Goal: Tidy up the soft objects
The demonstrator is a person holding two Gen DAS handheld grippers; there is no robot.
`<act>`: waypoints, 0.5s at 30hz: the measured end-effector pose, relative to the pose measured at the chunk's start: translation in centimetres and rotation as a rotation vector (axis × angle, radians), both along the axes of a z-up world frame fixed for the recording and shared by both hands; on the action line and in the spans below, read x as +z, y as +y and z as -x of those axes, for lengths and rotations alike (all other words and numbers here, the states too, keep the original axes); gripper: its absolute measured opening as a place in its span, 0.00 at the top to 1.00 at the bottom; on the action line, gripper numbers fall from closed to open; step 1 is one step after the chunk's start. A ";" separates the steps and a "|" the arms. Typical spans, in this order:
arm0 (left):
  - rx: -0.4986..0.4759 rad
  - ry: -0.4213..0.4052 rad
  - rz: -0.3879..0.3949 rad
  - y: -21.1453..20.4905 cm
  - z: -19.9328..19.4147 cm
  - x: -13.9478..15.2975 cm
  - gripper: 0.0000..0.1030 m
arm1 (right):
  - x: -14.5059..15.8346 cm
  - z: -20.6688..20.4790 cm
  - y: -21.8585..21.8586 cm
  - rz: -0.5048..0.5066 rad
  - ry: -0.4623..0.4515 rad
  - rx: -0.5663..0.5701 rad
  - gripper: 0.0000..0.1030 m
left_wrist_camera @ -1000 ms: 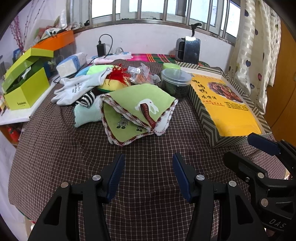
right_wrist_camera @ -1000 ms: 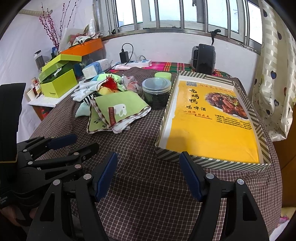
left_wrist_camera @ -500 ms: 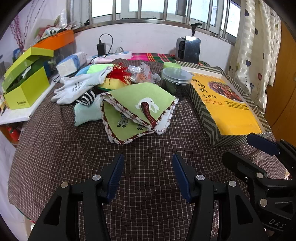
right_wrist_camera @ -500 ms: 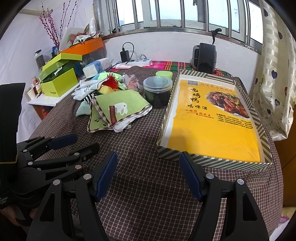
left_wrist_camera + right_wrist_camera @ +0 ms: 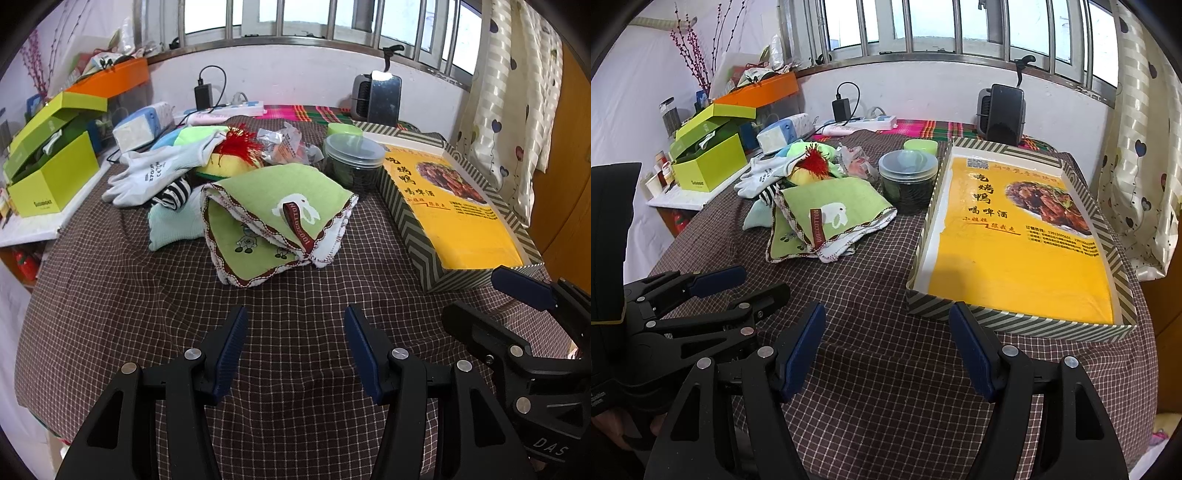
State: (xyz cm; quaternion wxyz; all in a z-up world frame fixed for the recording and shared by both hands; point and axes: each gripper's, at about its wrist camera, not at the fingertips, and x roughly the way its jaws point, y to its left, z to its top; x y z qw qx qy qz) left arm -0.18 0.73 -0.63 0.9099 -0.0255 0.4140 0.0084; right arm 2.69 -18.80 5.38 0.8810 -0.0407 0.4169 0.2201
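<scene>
A folded green towel (image 5: 273,214) (image 5: 827,218) with a white elephant and brown trim lies mid-table. Behind it sit a pale mint cloth (image 5: 173,223), a striped sock (image 5: 173,194), white work gloves (image 5: 155,173) (image 5: 761,175) and a yellow plush with red tassels (image 5: 236,151) (image 5: 812,166). The shallow yellow-bottomed box (image 5: 454,218) (image 5: 1023,254) lies to the right. My left gripper (image 5: 293,347) is open, a short way before the towel. My right gripper (image 5: 886,343) is open, near the box's front left corner. Both hold nothing.
A lidded clear tub (image 5: 352,158) (image 5: 908,177) and a green cup (image 5: 919,146) stand between towel and box. Crumpled wrappers (image 5: 284,146), lime boxes (image 5: 48,177) (image 5: 709,162), a power strip (image 5: 864,122) and a black fan (image 5: 1001,110) line the back. The table drops off at front.
Both grippers have crept slightly forward toward the pile. Their fingers stay open and nothing on the table has moved.
</scene>
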 end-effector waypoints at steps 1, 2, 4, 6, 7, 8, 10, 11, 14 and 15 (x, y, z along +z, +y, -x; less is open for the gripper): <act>0.000 0.000 0.000 0.0 0.0 0.0 0.48 | -0.6 0.1 0.4 0.002 0.000 0.002 0.32; 0.001 0.000 0.000 0.0 0.0 0.0 0.48 | -0.6 0.1 0.4 0.002 0.000 0.002 0.32; 0.001 0.000 -0.001 0.0 0.0 0.0 0.48 | -0.6 0.1 0.3 0.002 0.000 0.002 0.32; 0.001 0.000 0.000 0.0 0.0 0.0 0.48 | -0.6 0.1 0.3 0.002 0.000 0.002 0.32; 0.001 0.000 -0.001 0.0 0.0 0.0 0.48 | -0.6 0.1 0.3 0.002 0.000 0.002 0.32; 0.001 0.000 0.000 0.0 0.0 0.0 0.48 | -0.6 0.1 0.3 0.002 0.000 0.002 0.32; 0.000 0.002 0.000 0.0 0.0 0.0 0.48 | -0.6 0.1 0.3 0.002 0.000 0.002 0.32; 0.000 0.002 0.001 0.0 0.0 -0.1 0.48 | -0.6 0.1 0.3 0.002 -0.001 0.003 0.32; 0.000 0.001 0.000 0.0 0.2 -0.2 0.48 | -0.6 0.1 0.4 0.003 0.000 0.002 0.32; 0.000 0.000 0.000 0.1 0.2 -0.2 0.48 | -0.7 0.1 0.4 0.003 0.000 0.002 0.32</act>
